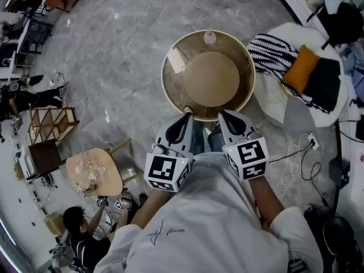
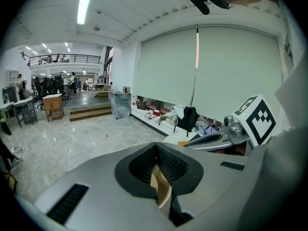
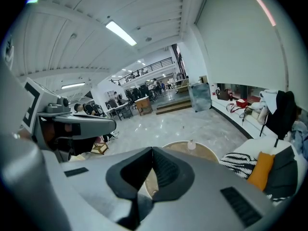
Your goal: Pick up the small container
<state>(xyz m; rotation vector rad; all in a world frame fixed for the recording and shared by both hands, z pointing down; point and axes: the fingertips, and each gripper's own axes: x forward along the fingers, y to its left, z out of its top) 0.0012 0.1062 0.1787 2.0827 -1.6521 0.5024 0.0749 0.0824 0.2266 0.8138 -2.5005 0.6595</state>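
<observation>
Tan and round, the desk (image 1: 170,92) is standing on the grey marble floor (image 1: 114,44) directly ahead of the person, its middle rising in a smooth dome. The small container (image 1: 210,37), a pale, clear little vessel with a cap, is sitting upright at the desk's far edge, beyond the dome and well apart from both grippers. A cream card (image 1: 176,60), or perhaps a flat box, is lying on the desk's left side near the rim.

The left gripper (image 1: 186,115) is hovering over the desk's near rim, pointing forward and down. In the left gripper view its fingers (image 2: 139,165) are pressing together at the tips and gripping nothing, with only a sliver of tan showing through the gap lower down. The right gripper (image 1: 225,114) is hanging just beside it over the same near rim. Its fingers (image 3: 166,170) are closed too and holding nothing, and in the right gripper view the small container is showing beyond their tips.

Right of the desk, a white seat (image 1: 273,104) is carrying a black-and-white striped cloth (image 1: 273,50) and an orange cushion (image 1: 300,68). At the lower left, another person (image 1: 79,235) is sitting by a smaller wooden table (image 1: 108,181).
</observation>
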